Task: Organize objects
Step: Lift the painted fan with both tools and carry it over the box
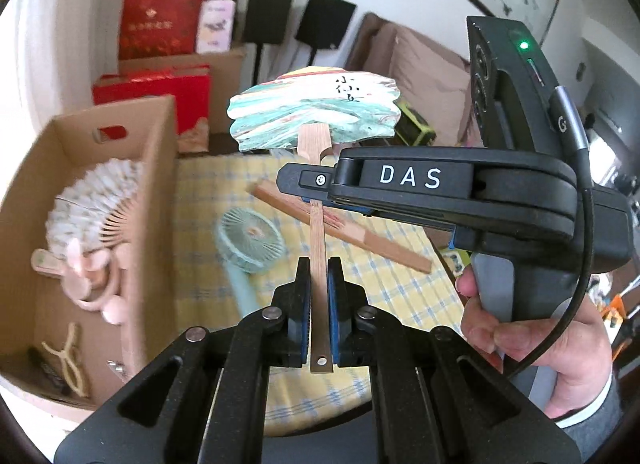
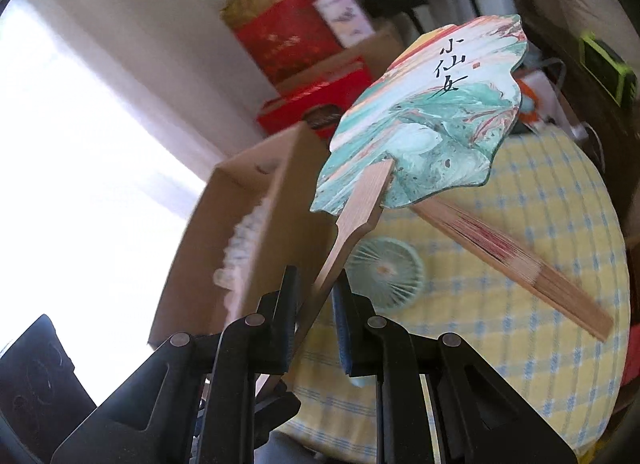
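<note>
the left gripper [image 1: 319, 284] is clenched on the lower end of the thin wooden handle of a flat paddle fan with a marbled teal, white and red scalloped face [image 1: 312, 110]. the right gripper [image 2: 316, 292] reaches in crosswise and has the same handle between its blue pads [image 2: 344, 328], higher up, just below the face; in the left wrist view it appears clamped on the handle. the paddle fan stands upright in the air above a round table covered with a yellow and blue checked cloth [image 1: 400, 288]. on the cloth lie a closed wooden folding fan [image 1: 344, 224] and a small teal handheld electric fan [image 1: 251, 242], near each other. an open cardboard box [image 1: 156, 132] sits at the left of the table, holding an opened white folding fan [image 1: 92, 204] and a pink handheld fan [image 1: 92, 276].
</note>
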`<state>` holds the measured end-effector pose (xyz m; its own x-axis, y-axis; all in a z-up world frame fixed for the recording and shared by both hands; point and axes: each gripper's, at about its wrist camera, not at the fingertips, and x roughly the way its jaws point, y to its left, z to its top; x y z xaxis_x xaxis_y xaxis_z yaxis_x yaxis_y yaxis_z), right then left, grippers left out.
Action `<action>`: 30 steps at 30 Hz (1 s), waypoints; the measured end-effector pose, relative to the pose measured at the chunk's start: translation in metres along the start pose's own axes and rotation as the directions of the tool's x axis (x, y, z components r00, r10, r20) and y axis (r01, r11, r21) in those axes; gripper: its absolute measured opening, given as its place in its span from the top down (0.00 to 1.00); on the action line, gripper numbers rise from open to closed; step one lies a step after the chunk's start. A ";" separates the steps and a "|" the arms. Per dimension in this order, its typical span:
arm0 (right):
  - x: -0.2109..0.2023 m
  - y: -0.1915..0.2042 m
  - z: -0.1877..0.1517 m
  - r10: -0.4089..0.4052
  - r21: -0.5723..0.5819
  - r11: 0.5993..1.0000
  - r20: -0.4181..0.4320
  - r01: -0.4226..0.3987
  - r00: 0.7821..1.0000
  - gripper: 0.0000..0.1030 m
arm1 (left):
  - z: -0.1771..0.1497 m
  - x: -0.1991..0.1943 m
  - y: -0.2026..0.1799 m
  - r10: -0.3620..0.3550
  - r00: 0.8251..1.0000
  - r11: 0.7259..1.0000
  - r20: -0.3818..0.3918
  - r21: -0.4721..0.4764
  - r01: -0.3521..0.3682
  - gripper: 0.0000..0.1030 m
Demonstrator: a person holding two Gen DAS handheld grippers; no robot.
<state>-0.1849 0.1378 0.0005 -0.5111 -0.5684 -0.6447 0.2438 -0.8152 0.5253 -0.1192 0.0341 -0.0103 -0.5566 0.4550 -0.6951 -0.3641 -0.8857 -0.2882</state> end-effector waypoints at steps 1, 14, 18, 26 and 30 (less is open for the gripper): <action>0.000 0.000 0.000 0.000 0.000 1.000 0.000 0.000 1.000 0.84 | 0.003 -0.004 0.007 0.006 1.000 1.000 0.008 -0.008 -0.006 0.93; 0.087 0.098 0.013 0.087 -0.116 0.988 -0.091 -0.097 0.992 0.84 | 0.009 -0.054 0.104 0.136 0.990 0.984 0.036 -0.126 -0.130 0.92; 0.114 0.113 0.013 0.101 -0.123 0.985 -0.131 -0.117 0.986 0.84 | 0.007 -0.056 0.132 0.161 0.987 0.976 0.022 -0.155 -0.156 0.92; 0.171 0.133 0.001 0.103 -0.149 0.979 -0.228 -0.140 0.968 0.84 | -0.012 -0.050 0.176 0.196 0.980 0.958 -0.028 -0.207 -0.198 0.92; 0.190 0.134 -0.008 0.092 -0.145 0.980 -0.264 -0.133 0.960 0.83 | -0.021 -0.039 0.191 0.202 0.977 0.951 -0.065 -0.226 -0.212 0.93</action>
<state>-0.2430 -0.0798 -0.0560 -0.2512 -0.6498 -0.7174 0.4270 -0.7396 0.5203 -0.1518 -0.1541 -0.0520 -0.5691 0.2593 -0.7803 -0.0594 -0.9595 -0.2755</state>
